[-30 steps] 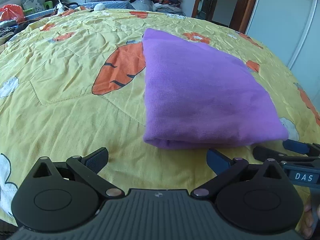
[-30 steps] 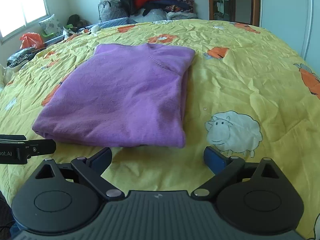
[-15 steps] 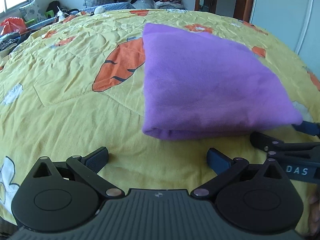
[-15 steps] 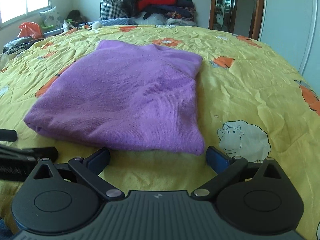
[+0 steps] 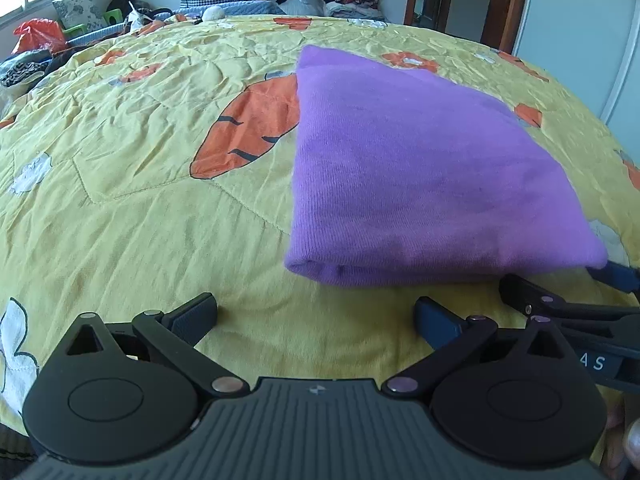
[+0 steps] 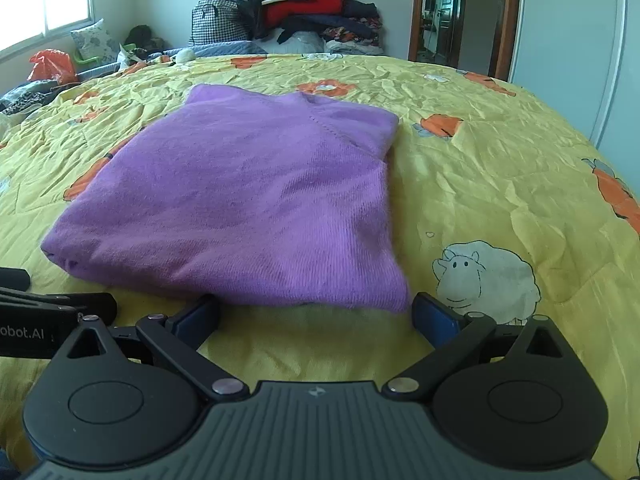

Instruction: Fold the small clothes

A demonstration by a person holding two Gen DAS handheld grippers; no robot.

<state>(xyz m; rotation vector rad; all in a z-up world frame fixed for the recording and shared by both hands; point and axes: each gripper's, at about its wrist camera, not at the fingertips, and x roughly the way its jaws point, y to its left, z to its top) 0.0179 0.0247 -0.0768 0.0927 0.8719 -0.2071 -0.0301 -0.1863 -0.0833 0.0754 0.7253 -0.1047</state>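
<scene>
Already the purple knitted garment [image 6: 240,200] lies folded into a thick, roughly rectangular packet on the yellow quilted bedspread printed with carrots and sheep [image 5: 140,220], its doubled near edge facing both cameras. Judging by that layered edge and the tucked side, most of the folding looks done; what seems left is at most one more fold, lifting the near edge over toward the far side, or simply a tidy-up.

The left tool [image 5: 316,316] hovers low over the bedspread with its jaws spread wide and nothing between them, just short of the packet's near left corner. The right tool [image 6: 316,312] is equally wide and empty, its blue pads [image 6: 434,316] almost at the near edge, at the near right corner.

A heap of other clothes [image 6: 304,12] sits beyond the bed against the far wall.
</scene>
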